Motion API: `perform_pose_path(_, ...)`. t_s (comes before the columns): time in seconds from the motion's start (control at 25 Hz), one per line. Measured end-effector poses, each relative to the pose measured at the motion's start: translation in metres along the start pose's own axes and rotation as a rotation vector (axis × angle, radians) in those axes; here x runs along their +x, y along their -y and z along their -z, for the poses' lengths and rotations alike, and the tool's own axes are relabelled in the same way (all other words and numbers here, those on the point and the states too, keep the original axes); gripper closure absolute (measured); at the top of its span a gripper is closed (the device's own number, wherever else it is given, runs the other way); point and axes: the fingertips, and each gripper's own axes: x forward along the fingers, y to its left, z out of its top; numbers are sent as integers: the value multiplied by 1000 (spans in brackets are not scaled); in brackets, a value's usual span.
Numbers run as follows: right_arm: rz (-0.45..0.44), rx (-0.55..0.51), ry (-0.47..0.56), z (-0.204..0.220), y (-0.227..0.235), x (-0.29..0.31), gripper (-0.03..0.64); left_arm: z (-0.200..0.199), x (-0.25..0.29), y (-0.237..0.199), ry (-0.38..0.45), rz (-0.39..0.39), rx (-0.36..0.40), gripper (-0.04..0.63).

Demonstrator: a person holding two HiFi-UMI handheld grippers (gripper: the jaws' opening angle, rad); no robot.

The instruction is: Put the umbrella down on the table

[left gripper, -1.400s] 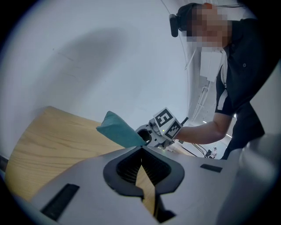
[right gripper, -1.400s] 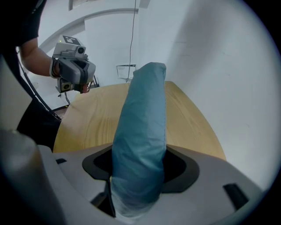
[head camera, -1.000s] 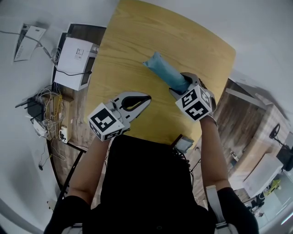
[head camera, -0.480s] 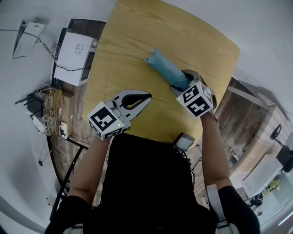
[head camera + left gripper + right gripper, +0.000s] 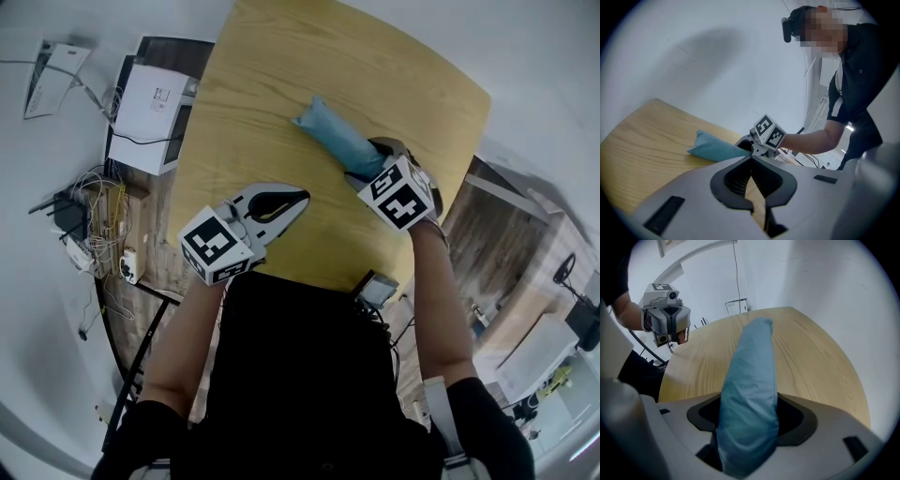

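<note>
You cannot see the near end of the blue umbrella (image 5: pixel 336 139), because it sits inside your right hand-held gripper (image 5: pixel 367 167). In the right gripper view the two jaws of that hand-held gripper (image 5: pixel 747 414) are squeezed on the umbrella (image 5: pixel 752 366), and the soft blue cloth fills the gap and hides the tips. The far end of the umbrella points away over the wooden table (image 5: pixel 281 75). In the left gripper view that end of the umbrella (image 5: pixel 712 147) looks very low on the table (image 5: pixel 647 140), but you cannot tell if it touches the wood. Your left hand-held gripper (image 5: pixel 298 200) holds nothing. Its jaws (image 5: pixel 751 159) meet at the tips, and only a thin strip of wood shows between them lower down. It hangs over the near part of the table, well apart from the umbrella. Your own body covers the near edge of the table in the head view. The umbrella sits toward the right side, near the round right edge. There is lots of bare wood to its left and past its far end. Off the left edge, lower down, are a white box (image 5: pixel 150 112) and a tangle of wires (image 5: pixel 94 230), too small to see well.
</note>
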Motion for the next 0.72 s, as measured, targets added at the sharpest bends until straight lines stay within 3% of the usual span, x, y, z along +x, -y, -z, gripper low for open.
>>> perform_pose_path(0.4,21,63,43,-6,3,-12,308,-11,-7,5,13,14,22,583)
perform_pose_path(0.72,133,82,130,-32,3,-80,308,-35,-28,28,53,41,90,583)
